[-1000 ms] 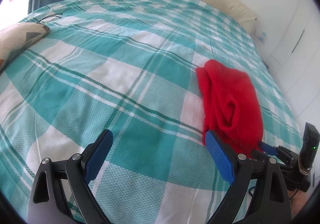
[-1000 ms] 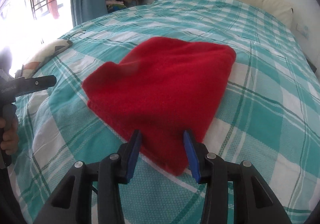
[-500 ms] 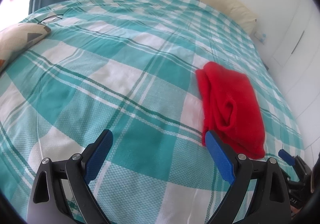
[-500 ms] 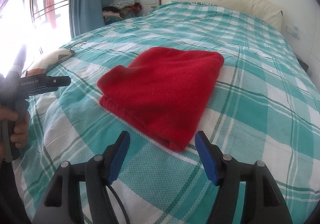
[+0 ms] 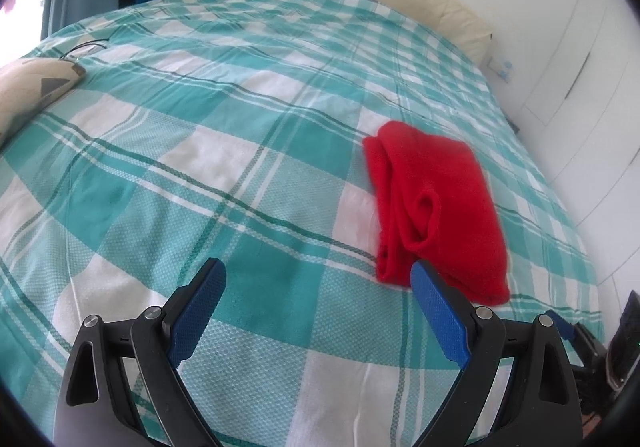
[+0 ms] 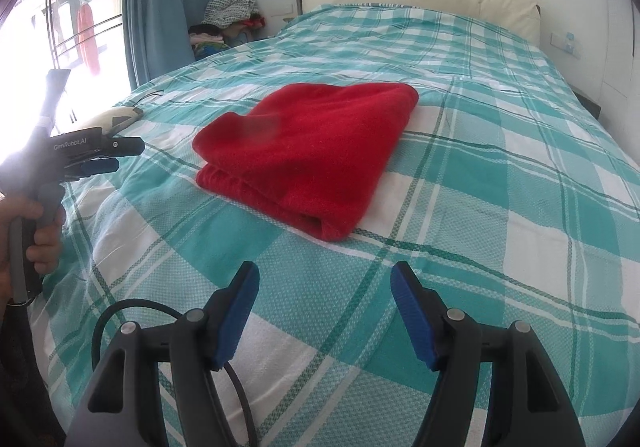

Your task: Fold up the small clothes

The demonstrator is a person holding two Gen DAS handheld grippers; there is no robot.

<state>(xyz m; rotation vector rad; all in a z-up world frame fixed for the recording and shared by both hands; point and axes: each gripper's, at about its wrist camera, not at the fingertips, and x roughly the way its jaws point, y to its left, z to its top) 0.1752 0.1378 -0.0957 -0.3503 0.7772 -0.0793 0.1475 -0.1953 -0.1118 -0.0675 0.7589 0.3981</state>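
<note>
1. Right gripper (image 6: 324, 283): black plastic frame, blue textured jaws, silver screws, and a black cable (image 6: 120, 311) looping beside it.
2. Left gripper (image 5: 318, 281): matching black frame; white "GenRobot.AI" lettering.
3. Bare-skinned left hand (image 6: 38, 223).

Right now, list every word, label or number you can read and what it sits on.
"GenRobot.AI" (first letters slightly blurred): white print on the black body of the left gripper, seen from the right wrist.
No other text: none on the red garment, checked bedspread or wall.

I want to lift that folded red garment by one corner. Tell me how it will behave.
The red garment is probably floppy: its layers lie soft and rounded on the checked bedspread. Lifted by one corner, the fold would likely fall open. Its fuzzy surface suggests it won't slip.
</note>
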